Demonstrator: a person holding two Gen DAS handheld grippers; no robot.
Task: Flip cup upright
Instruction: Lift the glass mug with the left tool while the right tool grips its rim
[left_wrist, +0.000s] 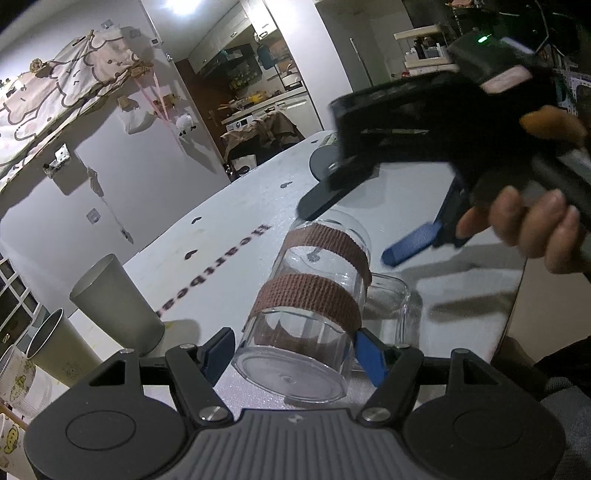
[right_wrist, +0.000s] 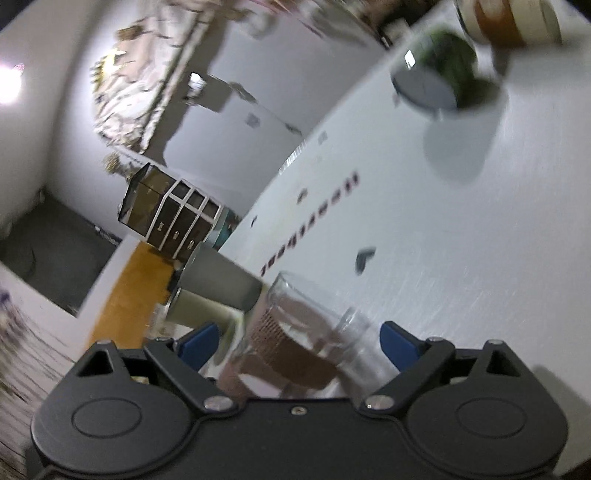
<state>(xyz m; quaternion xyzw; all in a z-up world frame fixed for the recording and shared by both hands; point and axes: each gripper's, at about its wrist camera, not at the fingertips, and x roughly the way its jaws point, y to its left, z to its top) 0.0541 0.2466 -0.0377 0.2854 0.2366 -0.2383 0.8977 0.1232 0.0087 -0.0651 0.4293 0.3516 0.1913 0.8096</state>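
Note:
A clear glass cup (left_wrist: 314, 295) with two brown woven bands and a side handle lies tilted on the white table (left_wrist: 229, 229), base toward the left camera. My left gripper (left_wrist: 295, 354) has its blue fingers against both sides of the cup near its base. My right gripper (left_wrist: 369, 229) hovers open just above the cup's far end. In the blurred right wrist view the cup (right_wrist: 295, 339) lies between the open right gripper's (right_wrist: 295, 339) blue fingers (right_wrist: 397, 339).
A grey tumbler (left_wrist: 118, 306) and a metal-rimmed cup (left_wrist: 55, 350) stand at the table's left edge. A dark round object (left_wrist: 325, 158) sits at the far end. The table's right edge (left_wrist: 517, 288) is close to the cup.

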